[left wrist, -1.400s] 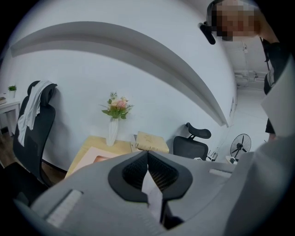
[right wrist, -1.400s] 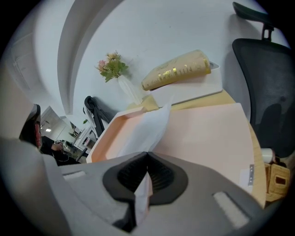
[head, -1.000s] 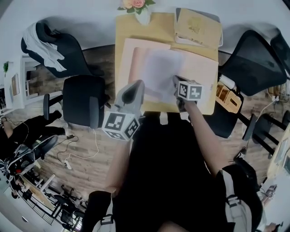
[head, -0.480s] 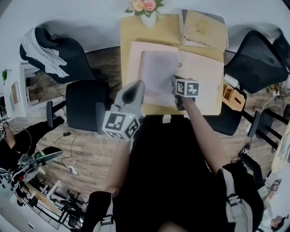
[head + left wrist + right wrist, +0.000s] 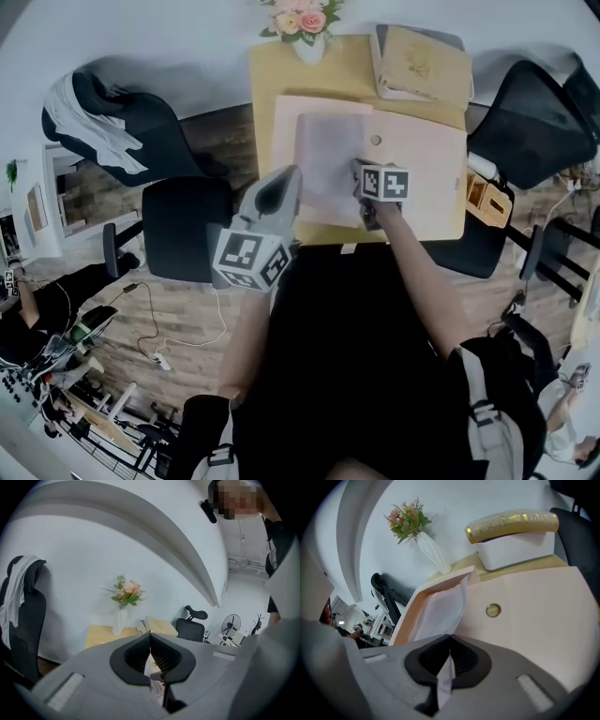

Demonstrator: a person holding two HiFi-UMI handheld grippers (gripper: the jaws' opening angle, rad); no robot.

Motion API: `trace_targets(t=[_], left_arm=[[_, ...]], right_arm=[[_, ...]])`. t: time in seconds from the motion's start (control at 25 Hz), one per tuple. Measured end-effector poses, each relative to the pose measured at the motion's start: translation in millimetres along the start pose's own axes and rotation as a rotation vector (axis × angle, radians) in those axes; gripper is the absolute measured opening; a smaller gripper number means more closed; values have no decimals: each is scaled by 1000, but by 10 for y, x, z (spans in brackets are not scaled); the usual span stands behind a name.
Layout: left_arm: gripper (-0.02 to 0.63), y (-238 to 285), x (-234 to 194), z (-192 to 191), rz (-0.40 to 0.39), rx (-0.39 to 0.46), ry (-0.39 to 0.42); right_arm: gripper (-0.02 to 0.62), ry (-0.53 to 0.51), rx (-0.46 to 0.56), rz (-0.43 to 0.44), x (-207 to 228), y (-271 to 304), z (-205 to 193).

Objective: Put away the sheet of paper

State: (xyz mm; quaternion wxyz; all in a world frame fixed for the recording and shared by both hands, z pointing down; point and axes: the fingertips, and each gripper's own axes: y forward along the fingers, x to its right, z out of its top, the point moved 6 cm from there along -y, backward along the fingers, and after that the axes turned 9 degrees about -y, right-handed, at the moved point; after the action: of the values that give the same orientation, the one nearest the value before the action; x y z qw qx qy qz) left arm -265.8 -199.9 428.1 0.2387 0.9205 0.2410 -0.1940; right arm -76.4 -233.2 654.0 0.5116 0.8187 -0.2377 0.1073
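At the near edge of a pale wooden worktop (image 5: 272, 75), the person's two bare forearms reach forward from a dark torso. The right forearm (image 5: 417, 272) stretches straight out over the worktop, carrying the right tongs (image 5: 362, 171) low above the surface. The left forearm (image 5: 248, 337) is bent and held back, so the left tongs (image 5: 284, 178) hang raised at the worktop's near-left edge, pointing toward the far wall.

An open pink folder (image 5: 427, 187) with a round snap button (image 5: 376, 141) covers most of the worktop. At the far edge stand a white vase of pink flowers (image 5: 307, 47) and a white box with a gold lid (image 5: 422, 61). Around the worktop are a wood-plank floor (image 5: 178, 319), a white wall (image 5: 141, 37) and black office chairs – one close on the left (image 5: 183, 225), one draped with a white garment (image 5: 94, 103), one on the right (image 5: 530, 117).

The sheet of paper (image 5: 330, 155) lies on the folder's left part, beside the folder's upturned left edge. The right tongs are clenched on the sheet's near edge – the paper runs out between the black ridged pads toward the camera. The left tongs are closed tip to tip with nothing gripped, apart from the paper and the folder.
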Motion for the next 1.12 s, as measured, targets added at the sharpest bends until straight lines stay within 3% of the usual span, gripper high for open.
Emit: trace_targets(t=[0.28, 0.48, 1.12], left_arm=[[9, 17, 9, 6, 3, -2, 2], [9, -6, 54, -14, 21, 5, -3], [9, -135, 642, -174, 93, 68, 3]], right_arm=[[21, -11, -10, 48, -29, 39, -14], [101, -10, -23, 86, -19, 58, -25], [101, -66, -7, 171, 177, -376, -80]])
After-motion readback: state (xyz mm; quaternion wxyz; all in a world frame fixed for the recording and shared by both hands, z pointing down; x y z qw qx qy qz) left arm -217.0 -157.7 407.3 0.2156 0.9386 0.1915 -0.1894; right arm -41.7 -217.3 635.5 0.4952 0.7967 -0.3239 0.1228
